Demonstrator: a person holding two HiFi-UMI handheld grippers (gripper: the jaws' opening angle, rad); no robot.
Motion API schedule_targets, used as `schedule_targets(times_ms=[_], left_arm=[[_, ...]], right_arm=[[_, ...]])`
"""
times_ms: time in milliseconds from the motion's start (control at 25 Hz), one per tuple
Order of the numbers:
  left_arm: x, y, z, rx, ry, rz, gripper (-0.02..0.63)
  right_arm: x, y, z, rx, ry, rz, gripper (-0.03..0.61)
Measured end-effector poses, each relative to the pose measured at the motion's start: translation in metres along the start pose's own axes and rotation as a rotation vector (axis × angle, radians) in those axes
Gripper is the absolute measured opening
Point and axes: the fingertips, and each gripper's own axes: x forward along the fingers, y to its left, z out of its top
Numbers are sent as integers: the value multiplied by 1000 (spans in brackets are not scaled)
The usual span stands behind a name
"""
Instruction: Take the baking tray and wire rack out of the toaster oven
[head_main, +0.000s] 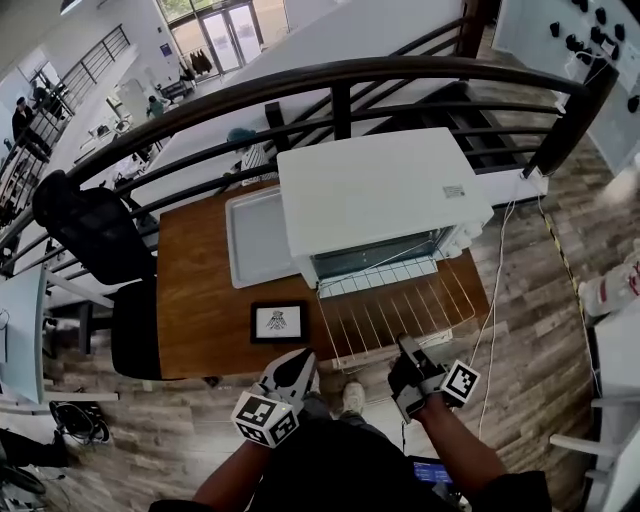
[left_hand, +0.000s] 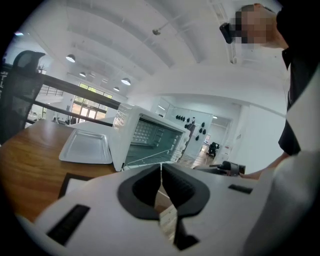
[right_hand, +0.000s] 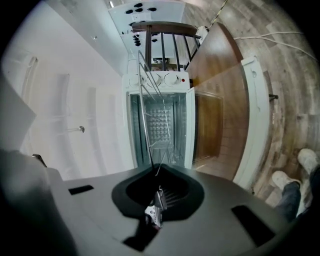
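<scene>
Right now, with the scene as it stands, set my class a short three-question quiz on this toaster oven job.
1. True or false: the baking tray lies on the wooden table, beside the toaster oven.
2. Pick one. What do the right tongs grip?
A) the baking tray
B) the wire rack
C) nothing
3. Fill in the blank: the left tongs are shut and hold ____.

Key: 1 true; 2 B; 3 nothing.
</scene>
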Motion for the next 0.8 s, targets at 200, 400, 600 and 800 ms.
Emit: schedule_targets(times_ms=[200, 400, 600, 800], left_arm=[[1, 1, 7, 21, -18, 24, 17], [1, 8, 27, 106, -29, 47, 62], [20, 14, 23, 138, 96, -27, 255], [25, 19, 1, -54, 250, -224, 311]], right_arm=[[-20, 25, -8, -28, 82, 60, -5], [-37, 47, -18, -118, 198, 105, -5], [-50, 58, -38, -175, 332, 160, -5], [-55, 69, -68, -192, 435, 188, -5]])
